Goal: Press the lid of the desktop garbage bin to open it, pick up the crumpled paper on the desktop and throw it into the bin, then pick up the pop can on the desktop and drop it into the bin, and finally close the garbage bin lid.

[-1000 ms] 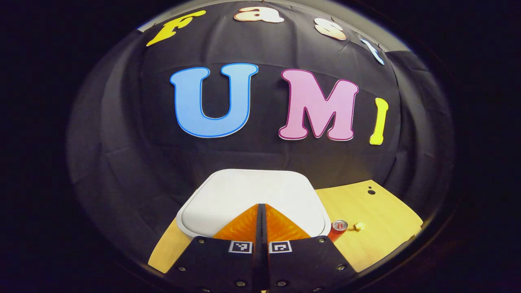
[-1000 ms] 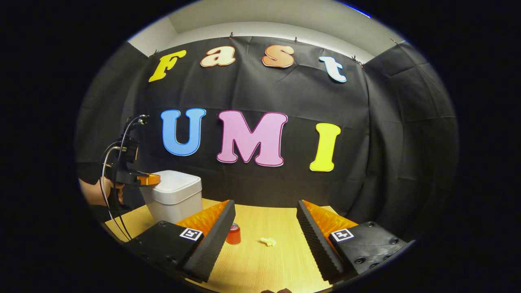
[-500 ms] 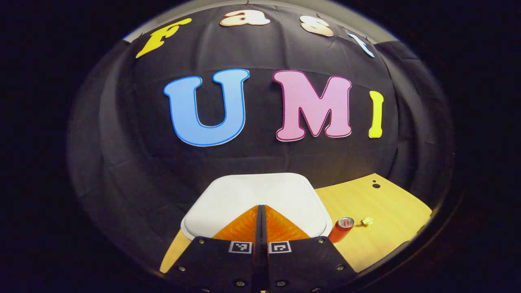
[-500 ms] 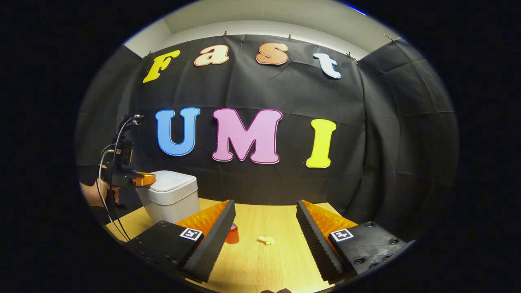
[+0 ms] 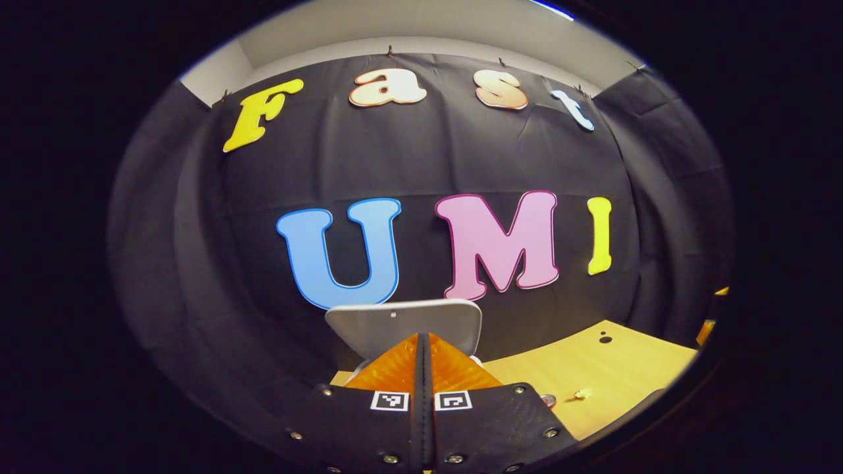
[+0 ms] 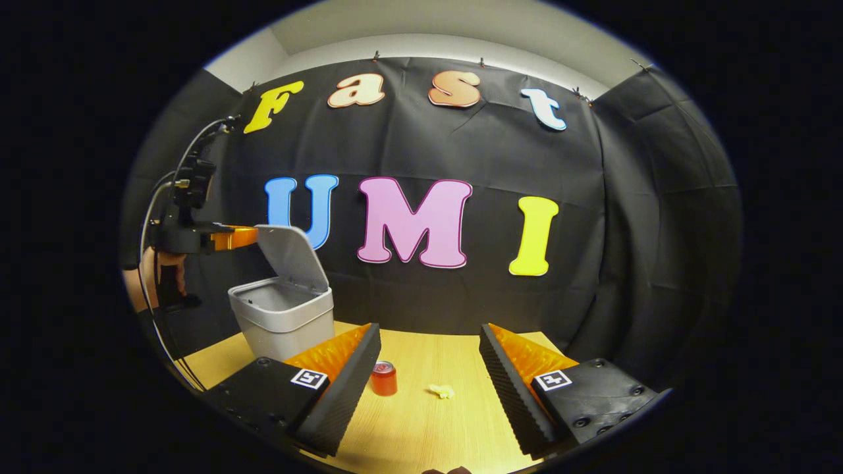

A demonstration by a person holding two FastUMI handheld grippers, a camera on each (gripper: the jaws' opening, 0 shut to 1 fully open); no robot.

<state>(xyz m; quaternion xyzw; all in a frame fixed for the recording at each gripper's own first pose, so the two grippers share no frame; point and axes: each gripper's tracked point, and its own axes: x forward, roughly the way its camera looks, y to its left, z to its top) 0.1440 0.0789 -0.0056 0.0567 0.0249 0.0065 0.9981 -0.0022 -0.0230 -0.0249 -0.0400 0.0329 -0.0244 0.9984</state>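
Observation:
The white garbage bin stands at the table's left with its lid swung up and its inside showing. My left gripper, held by a hand, hovers shut just above and left of the raised lid. In the left gripper view the lid stands upright right beyond my shut left gripper. A small red pop can stands on the table, with a crumpled yellowish paper to its right. My right gripper is open and low over the table, the can and paper lying between and beyond its fingers.
The wooden table runs forward under the right gripper, and its right side has two small dark holes. A cable hangs from the left gripper. The black cloth wall closes the back and sides.
The bin's lid has sprung up from flat to upright. My left gripper has risen off the lid and now sits higher. The right gripper has barely moved.

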